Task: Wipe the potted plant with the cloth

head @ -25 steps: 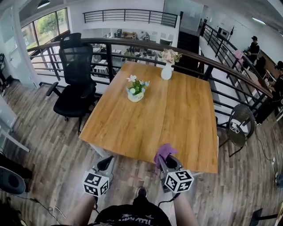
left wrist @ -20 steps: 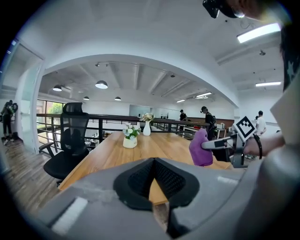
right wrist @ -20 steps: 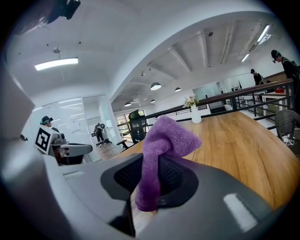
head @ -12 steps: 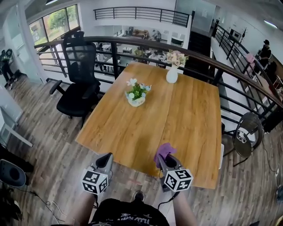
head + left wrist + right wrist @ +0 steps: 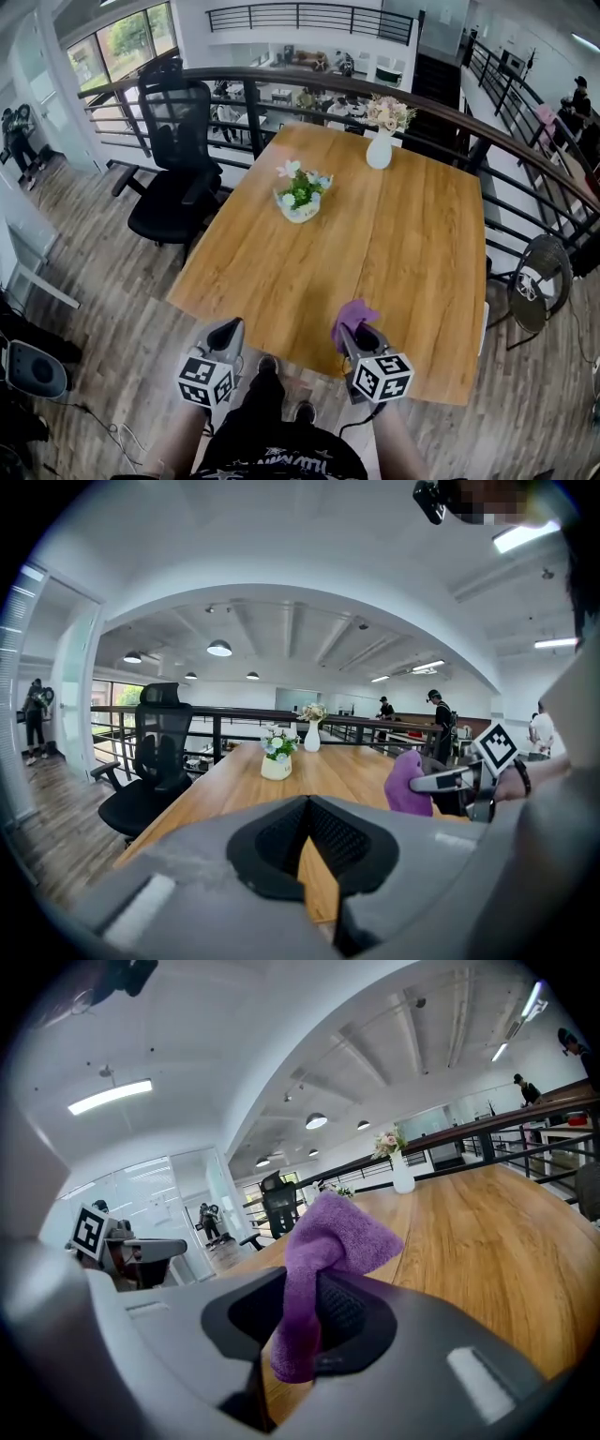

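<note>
The purple cloth (image 5: 330,1232), clamped in the right gripper (image 5: 309,1309) with a fold free past the tips, is best gripped firmly, the potted plant (image 5: 301,195) being well ahead of both jaws; the left gripper (image 5: 305,841) is closed, empty.

Wooden counter (image 5: 394,253) on plank floor (image 5: 103,309). Black office chair (image 5: 173,202) beside its left edge. White flower vase (image 5: 379,153) near far end, dark railing (image 5: 251,108) behind.
</note>
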Motion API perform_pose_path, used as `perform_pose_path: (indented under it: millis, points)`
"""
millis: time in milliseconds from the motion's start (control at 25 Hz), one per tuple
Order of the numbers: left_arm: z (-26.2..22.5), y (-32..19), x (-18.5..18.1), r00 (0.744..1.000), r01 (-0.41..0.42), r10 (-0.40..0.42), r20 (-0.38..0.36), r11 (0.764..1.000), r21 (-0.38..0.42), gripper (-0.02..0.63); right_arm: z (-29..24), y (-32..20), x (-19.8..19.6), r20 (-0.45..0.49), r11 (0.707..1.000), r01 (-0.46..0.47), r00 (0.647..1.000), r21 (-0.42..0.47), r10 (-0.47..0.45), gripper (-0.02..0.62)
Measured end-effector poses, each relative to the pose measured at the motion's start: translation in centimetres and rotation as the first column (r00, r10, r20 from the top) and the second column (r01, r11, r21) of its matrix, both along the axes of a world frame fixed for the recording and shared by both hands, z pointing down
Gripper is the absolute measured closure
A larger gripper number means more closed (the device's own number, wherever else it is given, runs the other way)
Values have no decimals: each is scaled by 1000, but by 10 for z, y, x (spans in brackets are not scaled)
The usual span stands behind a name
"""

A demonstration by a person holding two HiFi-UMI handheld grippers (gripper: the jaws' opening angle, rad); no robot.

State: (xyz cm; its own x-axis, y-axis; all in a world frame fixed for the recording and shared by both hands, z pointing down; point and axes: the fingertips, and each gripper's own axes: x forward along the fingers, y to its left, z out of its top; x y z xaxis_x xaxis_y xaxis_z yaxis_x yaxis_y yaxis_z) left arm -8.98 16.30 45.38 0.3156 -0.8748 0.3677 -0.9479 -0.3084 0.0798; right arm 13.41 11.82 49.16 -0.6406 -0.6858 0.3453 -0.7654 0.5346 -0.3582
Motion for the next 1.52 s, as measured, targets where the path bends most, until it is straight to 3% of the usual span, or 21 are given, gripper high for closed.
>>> perform_pose_path:
  millis: [440, 840, 1360, 1520]
  points:
    - [-7, -123, -21, 995, -98, 99, -20, 995, 31, 604, -18, -87, 17, -64, 987, -156, 985, 45, 158, 509]
    - [-4, -218, -44, 983, -173, 175, -48, 984, 40, 604, -38, -164, 29, -128, 954, -281, 947, 107, 294, 509]
    - [11, -289, -57, 958, -283, 284, -47, 959, 31, 604, -35, -216, -14, -213, 955, -281, 931, 99, 296, 509]
    - [25, -303, -57, 960, -272, 272, -63, 962, 7, 604, -31, -228, -22, -231, 962, -259, 934, 83, 272, 509]
